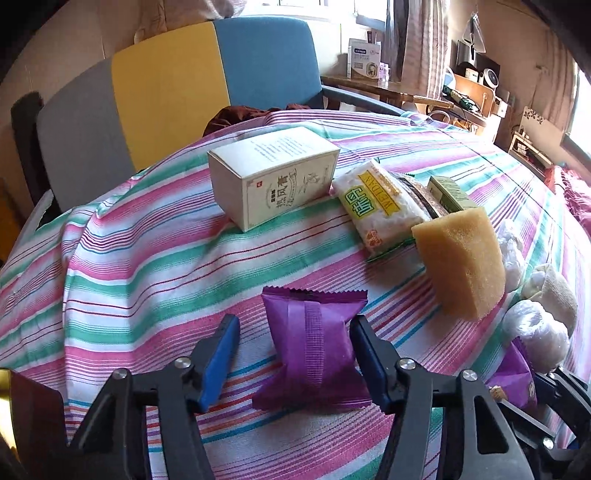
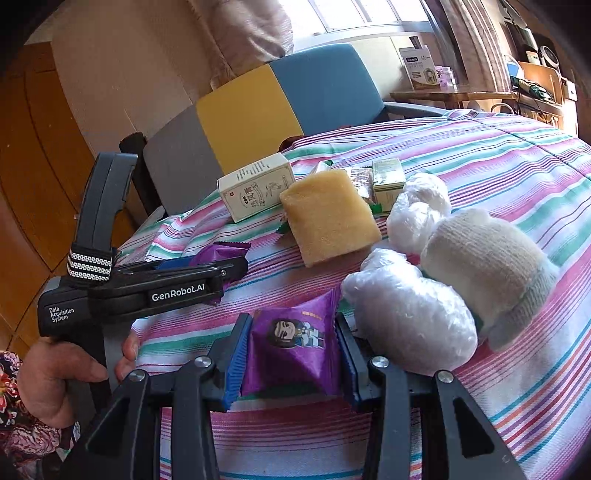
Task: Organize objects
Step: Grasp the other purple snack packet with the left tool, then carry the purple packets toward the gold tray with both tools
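- Left claw (image 1: 295, 354), spread wide, straddles a plain purple foil snack packet (image 1: 314, 350) lying on the striped cloth-covered table (image 1: 147, 258), one blue finger touching it.
- Right claw (image 2: 291, 354) is clamped on a second purple packet (image 2: 293, 354) (cartoon figure printed on it), beside a plastic-wrapped white bundle (image 2: 410, 321).
- A yellow sponge block (image 1: 461, 262) sits further back.

Bright daylight from rear window (image 2: 354, 14), glare there; strong fisheye bending, dark vignetted corners; centre sharp.

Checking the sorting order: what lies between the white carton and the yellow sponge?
The yellow-labelled snack packet lies between white carton and sponge, seen in the left wrist view.
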`<state>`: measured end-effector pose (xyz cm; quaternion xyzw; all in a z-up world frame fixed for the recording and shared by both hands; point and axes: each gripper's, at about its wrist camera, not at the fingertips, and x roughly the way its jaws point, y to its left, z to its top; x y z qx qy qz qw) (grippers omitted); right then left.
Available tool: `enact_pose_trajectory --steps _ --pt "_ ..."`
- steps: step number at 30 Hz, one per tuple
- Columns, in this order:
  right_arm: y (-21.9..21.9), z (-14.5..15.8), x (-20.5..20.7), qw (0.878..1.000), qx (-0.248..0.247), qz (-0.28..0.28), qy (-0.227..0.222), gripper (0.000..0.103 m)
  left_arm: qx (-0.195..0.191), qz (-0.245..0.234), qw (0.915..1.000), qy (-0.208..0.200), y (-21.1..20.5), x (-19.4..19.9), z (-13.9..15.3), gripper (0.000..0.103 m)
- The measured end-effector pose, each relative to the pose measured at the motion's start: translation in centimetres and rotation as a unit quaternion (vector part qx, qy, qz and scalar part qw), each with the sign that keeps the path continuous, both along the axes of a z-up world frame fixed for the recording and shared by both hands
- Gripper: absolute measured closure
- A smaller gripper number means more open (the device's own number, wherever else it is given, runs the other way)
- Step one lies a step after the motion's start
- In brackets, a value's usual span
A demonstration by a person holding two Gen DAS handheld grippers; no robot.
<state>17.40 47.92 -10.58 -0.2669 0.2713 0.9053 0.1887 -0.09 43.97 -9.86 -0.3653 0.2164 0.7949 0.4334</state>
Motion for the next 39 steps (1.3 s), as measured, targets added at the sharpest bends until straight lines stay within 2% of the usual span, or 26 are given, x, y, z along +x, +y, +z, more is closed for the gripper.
enact_pose_trajectory --steps 3,10,17,28,34,39 --pt "0.0 0.0 0.0 1.000 -0.001 0.000 0.000 0.060 0.006 0.000 1.0000 0.001 0.0 0.0 0.1 0.060" --pt "-0.1 -0.1 -0.1 1.000 0.006 -0.002 -0.004 0.060 0.015 0.016 0.9995 0.023 -1.5 0.7 -0.1 0.062" --pt "-0.4 0.1 -0.3 1.000 0.018 -0.005 -0.012 0.060 0.025 0.053 0.9977 0.034 -4.2 1.2 0.0 0.063" --pt "-0.8 0.2 -0.6 0.999 0.035 -0.010 -0.027 0.060 0.055 0.096 0.9938 -0.009 -9.5 3.9 0.7 0.064" --pt "-1.1 0.4 -0.5 0.998 0.050 -0.020 -0.036 0.060 0.082 0.097 0.9918 -0.010 -13.1 6.1 3.2 0.064" --pt "-1.4 0.6 -0.6 0.997 0.061 -0.026 -0.041 0.060 0.103 0.123 0.9870 -0.001 -16.8 6.5 5.6 0.064"
